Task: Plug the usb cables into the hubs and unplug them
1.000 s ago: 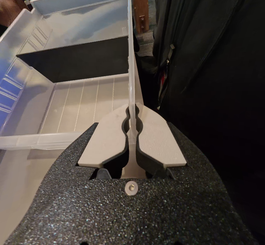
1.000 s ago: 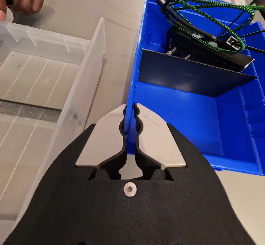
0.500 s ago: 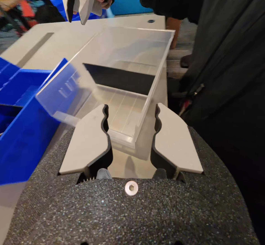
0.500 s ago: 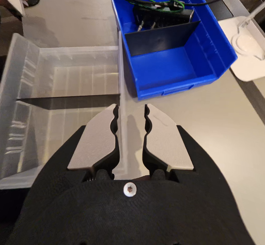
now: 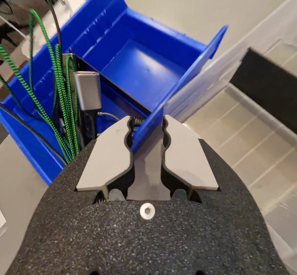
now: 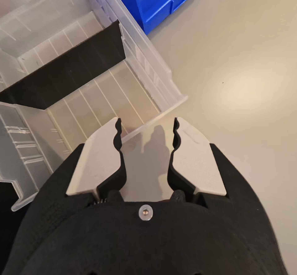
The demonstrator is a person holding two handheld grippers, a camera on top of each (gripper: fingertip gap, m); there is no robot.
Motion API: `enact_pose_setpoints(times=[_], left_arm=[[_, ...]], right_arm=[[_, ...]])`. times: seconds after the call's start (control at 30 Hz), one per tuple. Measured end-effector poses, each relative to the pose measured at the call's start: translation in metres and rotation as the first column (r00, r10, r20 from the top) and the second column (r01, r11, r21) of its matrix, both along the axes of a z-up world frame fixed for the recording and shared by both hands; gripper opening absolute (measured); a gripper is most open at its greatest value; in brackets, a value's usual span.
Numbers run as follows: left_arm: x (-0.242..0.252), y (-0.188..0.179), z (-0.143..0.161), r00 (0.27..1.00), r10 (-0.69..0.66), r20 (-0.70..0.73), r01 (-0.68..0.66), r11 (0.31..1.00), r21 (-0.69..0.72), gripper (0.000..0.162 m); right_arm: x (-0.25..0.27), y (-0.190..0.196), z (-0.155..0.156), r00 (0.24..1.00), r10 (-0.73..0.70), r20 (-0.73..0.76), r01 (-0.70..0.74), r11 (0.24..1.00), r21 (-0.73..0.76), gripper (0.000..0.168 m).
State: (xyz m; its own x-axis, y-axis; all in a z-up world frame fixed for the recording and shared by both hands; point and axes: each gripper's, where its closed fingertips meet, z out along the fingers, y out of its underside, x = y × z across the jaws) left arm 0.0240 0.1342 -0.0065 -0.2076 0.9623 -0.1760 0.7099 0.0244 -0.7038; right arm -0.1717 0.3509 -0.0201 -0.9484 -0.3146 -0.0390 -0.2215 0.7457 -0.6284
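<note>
Both grippers' fingers point(image 5: 112, 151) point(image 6: 192, 154) released the bins, now parted.

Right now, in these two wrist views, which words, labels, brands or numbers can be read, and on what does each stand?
None can be read.
Dark surface behind the blue plastic bin: faint pale marks, too blurred to read.
Silver metal plug and clear plastic bin: no writing visible.
</note>
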Motion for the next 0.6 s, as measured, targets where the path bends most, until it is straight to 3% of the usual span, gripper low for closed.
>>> enact_pose_setpoints(times=[0.1,0.3,0.6], left_arm=[[-0.005,-0.007,-0.007,0.997,-0.001,0.075,0.004,1.0,-0.031,0.025],[0.002,-0.012,-0.016,0.975,0.001,0.221,0.024,0.994,-0.108,0.019],[0.026,-0.019,-0.02,0.942,0.041,0.333,0.016,0.986,-0.166,0.02]], right_arm=[[-0.006,0.005,-0.004,1.0,-0.001,-0.003,0.001,0.999,0.055,0.061],[0.0,0.013,-0.007,0.993,0.112,0.025,-0.114,0.981,0.16,0.041],[-0.056,0.015,-0.008,0.982,0.132,-0.138,-0.089,0.954,0.286,0.036]])
